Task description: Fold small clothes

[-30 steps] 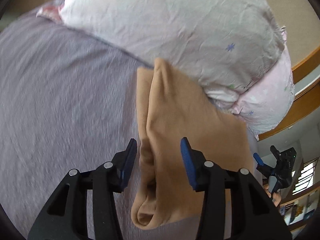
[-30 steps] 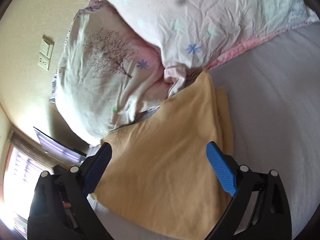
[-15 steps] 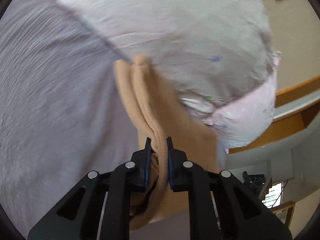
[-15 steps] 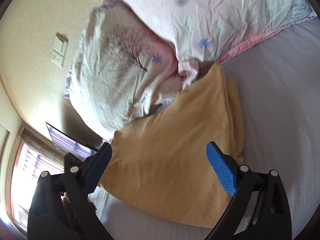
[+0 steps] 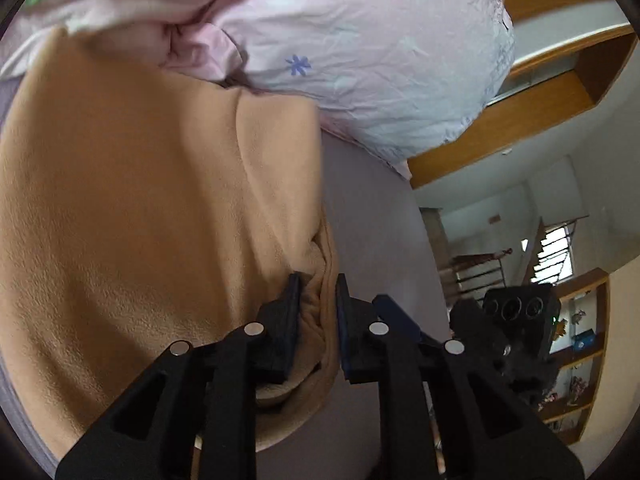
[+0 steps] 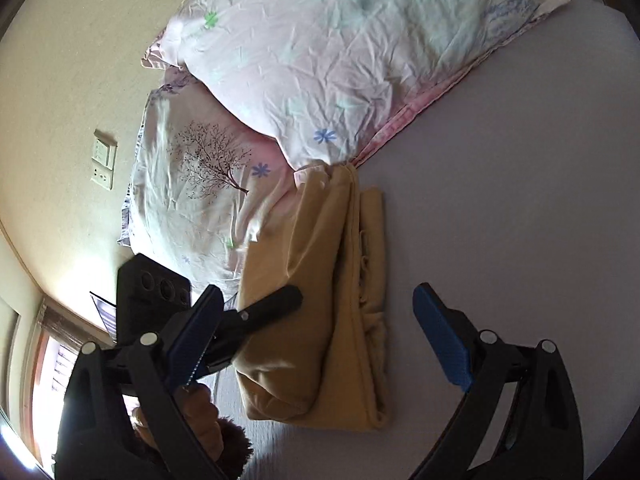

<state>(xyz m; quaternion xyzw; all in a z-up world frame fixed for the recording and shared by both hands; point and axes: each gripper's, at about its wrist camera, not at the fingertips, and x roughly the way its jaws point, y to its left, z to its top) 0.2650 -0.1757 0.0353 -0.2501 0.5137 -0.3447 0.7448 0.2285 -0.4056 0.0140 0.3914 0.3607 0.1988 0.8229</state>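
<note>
Left tool (image 5: pixel 318 312) pinches a bunched edge of the soft tan fleece garment (image 5: pixel 152 216), lying on the lilac bed (image 5: pixel 372 216) against the pink flowered pillow (image 5: pixel 360 52).

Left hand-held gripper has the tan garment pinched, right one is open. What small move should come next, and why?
Probably lift the pinched edge and carry it across the tan garment to fold it. The left hand-held gripper is shut on bunched fabric at its edge; the right hand-held gripper hangs open above it.

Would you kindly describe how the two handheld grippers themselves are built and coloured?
Both are black plastic frames with triangular cut-outs and round silver pivot pins. The left gripper and right gripper each carry flat blue pads on their fingers. Each unit also bears a black block with three round lenses. No cables show.
</note>
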